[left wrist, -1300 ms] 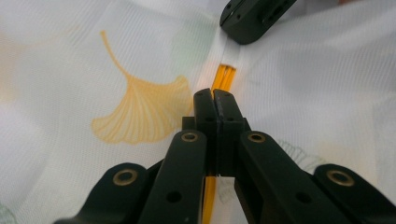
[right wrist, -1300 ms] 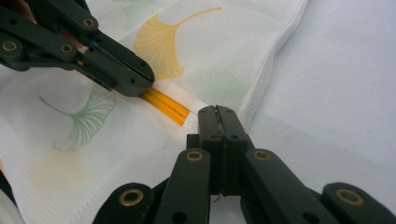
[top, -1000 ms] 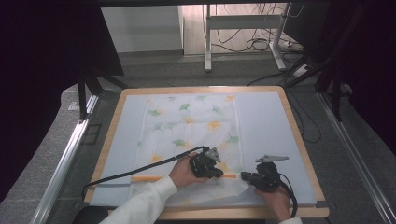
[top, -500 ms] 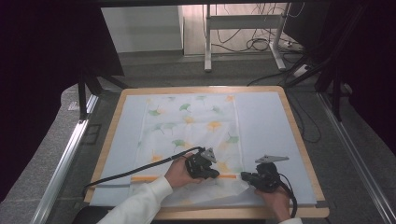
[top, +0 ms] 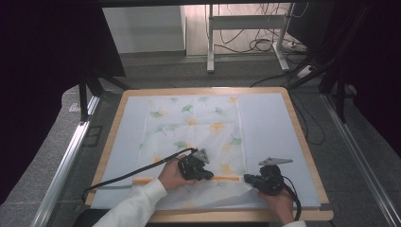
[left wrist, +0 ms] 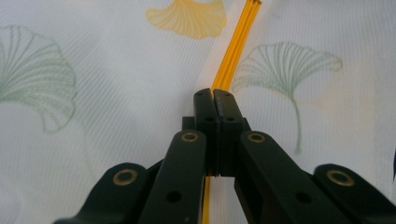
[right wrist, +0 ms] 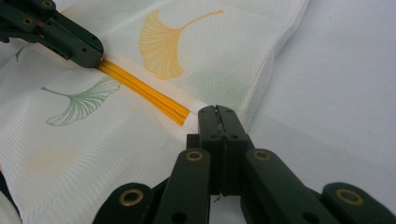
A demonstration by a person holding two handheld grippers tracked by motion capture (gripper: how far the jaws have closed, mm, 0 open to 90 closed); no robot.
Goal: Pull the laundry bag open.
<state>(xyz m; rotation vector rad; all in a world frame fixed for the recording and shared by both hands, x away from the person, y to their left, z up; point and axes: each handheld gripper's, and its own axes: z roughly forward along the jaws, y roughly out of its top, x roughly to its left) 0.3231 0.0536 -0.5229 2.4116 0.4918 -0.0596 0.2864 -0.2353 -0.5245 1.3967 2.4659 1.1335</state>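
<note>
Grey flooring and cable-strewn metal frames surround the desk [top: 302,142], which carries a pale mat inside a wooden rim. Across the mat lies a white cloth [top: 198,127] printed with green and yellow ginkgo leaves, running from the upper centre of the high view down to the lower centre. An orange strip [right wrist: 144,91] runs along the cloth near its lower edge. The left hand-held gripper [left wrist: 214,95], low centre in the high view, has its jaws pressed together on this strip. The right hand-held gripper [right wrist: 217,112], at lower right, has its jaws pinched on the cloth's edge just beside the strip's end.
</note>
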